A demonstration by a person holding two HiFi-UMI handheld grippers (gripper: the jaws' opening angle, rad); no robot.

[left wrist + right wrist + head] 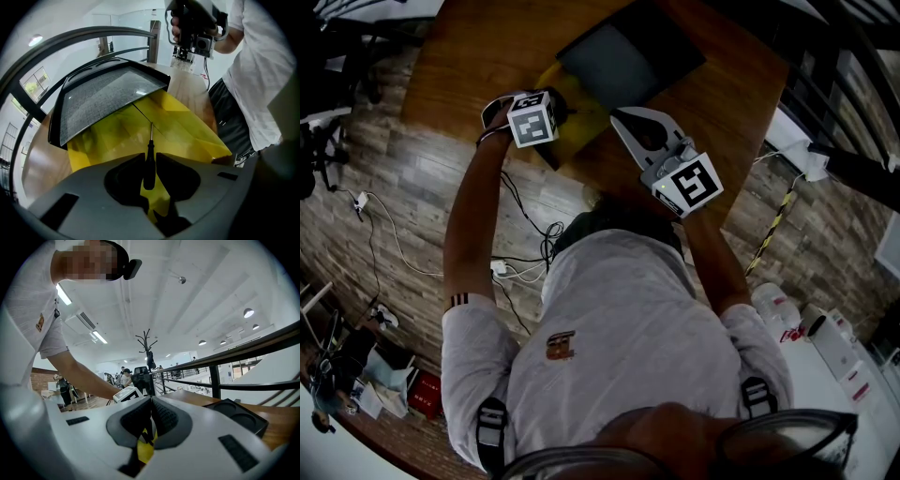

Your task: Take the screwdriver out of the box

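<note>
A yellow box (187, 126) lies open on the wooden table (487, 56), its dark lid (103, 98) raised at the far side. In the left gripper view a screwdriver (149, 164) with a black handle and thin shaft lies over the box's yellow inside. My left gripper (149, 161) points steeply down into the box, and its dark pads sit against both sides of the handle. In the head view the left gripper (551, 120) is mostly hidden under its marker cube. My right gripper (619, 114) hovers level beside the box and lid (628, 56), jaws together and empty (151, 404).
A dark tray with round wells (236, 416) sits on the table at the right. A metal railing (243, 350) runs behind the table. Cables (525, 244) trail over the wooden floor below, and white containers (778, 309) stand at the lower right.
</note>
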